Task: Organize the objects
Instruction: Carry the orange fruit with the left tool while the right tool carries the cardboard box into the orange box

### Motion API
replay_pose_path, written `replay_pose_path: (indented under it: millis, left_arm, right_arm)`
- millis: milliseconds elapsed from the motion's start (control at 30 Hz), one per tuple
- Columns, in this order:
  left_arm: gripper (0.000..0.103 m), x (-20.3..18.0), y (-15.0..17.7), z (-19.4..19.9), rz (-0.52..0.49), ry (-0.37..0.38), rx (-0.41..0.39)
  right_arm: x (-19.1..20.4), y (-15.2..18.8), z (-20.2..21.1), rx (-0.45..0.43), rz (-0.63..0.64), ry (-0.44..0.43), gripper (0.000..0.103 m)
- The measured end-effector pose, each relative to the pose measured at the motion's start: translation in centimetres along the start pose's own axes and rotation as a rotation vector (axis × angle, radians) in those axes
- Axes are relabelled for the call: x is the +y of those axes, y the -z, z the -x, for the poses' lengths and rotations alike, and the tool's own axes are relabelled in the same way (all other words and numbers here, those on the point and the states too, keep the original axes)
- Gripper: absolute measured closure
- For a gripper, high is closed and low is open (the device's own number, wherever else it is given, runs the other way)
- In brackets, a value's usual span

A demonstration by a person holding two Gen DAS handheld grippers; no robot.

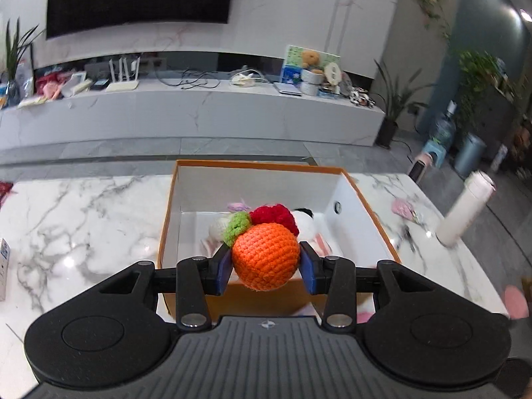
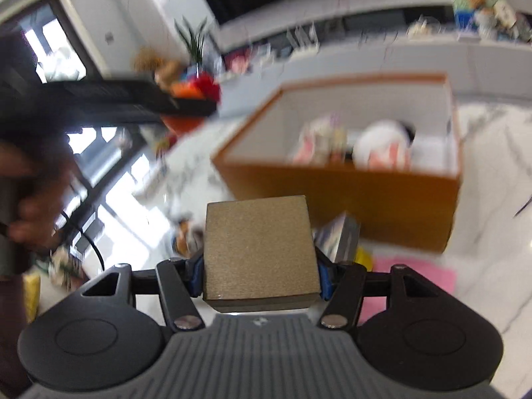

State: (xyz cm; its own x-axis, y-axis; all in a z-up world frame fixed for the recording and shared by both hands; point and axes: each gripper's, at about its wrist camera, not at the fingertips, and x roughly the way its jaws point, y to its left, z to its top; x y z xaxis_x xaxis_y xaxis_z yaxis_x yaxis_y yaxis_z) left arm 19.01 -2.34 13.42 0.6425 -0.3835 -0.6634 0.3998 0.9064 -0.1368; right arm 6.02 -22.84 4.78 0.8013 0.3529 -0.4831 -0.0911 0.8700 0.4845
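My left gripper (image 1: 266, 267) is shut on an orange crocheted ball (image 1: 264, 256) with a green and a red knitted piece on top. It hangs over the near edge of an open orange box (image 1: 169, 199) with white inner walls. Soft toys lie in the box. My right gripper (image 2: 259, 276) is shut on a gold-brown square box (image 2: 257, 249), held above the marble table short of the orange box (image 2: 349, 196). In the blurred right wrist view the left gripper (image 2: 196, 94) with the orange ball (image 2: 183, 89) shows at the upper left.
A white cylinder bottle (image 1: 465, 209) stands on the marble table (image 1: 83, 216) right of the box, with a small pink item (image 1: 404, 207) near it. A pink sheet (image 2: 419, 279) and a small carton (image 2: 339, 237) lie before the box. A person's hand (image 2: 30, 206) is at the left.
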Motion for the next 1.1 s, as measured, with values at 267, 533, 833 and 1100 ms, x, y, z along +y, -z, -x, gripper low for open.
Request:
replay_pose_path:
  millis: [267,533,833,1100]
  left_arm:
    - [0.055,3.9,-1.4,-5.0,0.186,-0.062,0.085]
    - [0.055,3.8,-0.7,-9.2,0.153,-0.126,0.138]
    - [0.055,3.9,-0.4,-12.2,0.048,-0.168,0.213]
    - [0.055,2.6,-0.7,-13.8,-0.004,-0.109,0.32]
  right_arm:
    - [-2.7,-8.5,0.4,-0.113,-0.135,0.125,0.041]
    - [-5.7,-9.9,-9.9,-0.051,-0.198,0.174,0.041]
    - [-7.3,-7.9,-17.3,0.114,-0.285,0.077,0.041]
    - [-10.1,-8.2,-19.1,0.195,-0.304,0.215,0.041]
